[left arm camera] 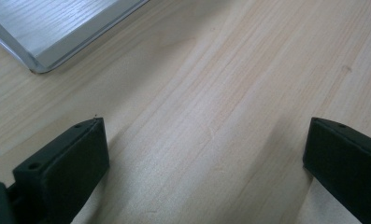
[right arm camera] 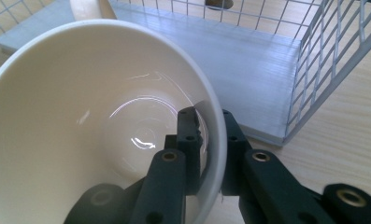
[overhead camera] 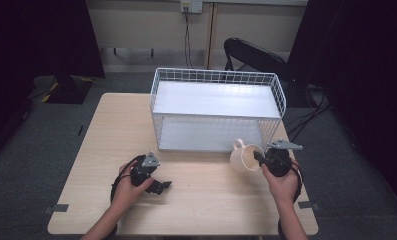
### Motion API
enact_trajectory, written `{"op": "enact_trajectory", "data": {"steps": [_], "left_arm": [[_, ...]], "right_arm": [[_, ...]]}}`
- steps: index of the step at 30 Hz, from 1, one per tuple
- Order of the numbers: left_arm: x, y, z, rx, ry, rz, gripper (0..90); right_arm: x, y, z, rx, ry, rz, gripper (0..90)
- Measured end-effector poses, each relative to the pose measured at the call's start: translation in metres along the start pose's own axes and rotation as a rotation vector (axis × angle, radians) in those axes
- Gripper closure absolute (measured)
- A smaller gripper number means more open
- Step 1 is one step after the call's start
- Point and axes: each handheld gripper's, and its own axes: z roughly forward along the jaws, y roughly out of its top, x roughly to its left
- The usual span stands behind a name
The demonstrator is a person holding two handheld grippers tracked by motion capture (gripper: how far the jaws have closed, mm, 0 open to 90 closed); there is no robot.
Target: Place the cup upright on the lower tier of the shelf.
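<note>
On table (overhead camera: 86, 145), one cup (overhead camera: 244, 158), one wire rack (overhead camera: 217, 110), two grippers

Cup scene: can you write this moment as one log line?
right tongs: shut on cup rim | left tongs: open, empty | cup: beside rack

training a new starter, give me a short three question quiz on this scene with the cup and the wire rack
1. True or false: the right tool pinches the rim of the cream ceramic cup.
2. The left tool is: A open over bare tabletop, B shut on a spoon.
3. Where is the cup relative to the white two-tier wire rack?

Key: 1 true. 2 A. 3 Outside it, by its front right corner, over the light wooden table.
</note>
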Motion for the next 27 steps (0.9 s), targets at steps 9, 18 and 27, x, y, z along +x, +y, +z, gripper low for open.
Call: {"op": "enact_trajectory", "data": {"steps": [9,18,27], "left_arm": [[0.0,0.0,0.0,0.0,0.003,0.003,0.0],[0.0,0.0,0.0,0.0,0.004,0.002,0.0],[0.0,0.0,0.0,0.0,0.001,0.0,0.0]], "right_arm": [[0.002,0.003,0.007,-0.027,-0.027,0.012,83.0],[0.005,0.005,0.011,-0.052,-0.042,0.033,83.1],[0.01,0.01,0.016,-0.09,-0.07,0.049,83.1]]}}
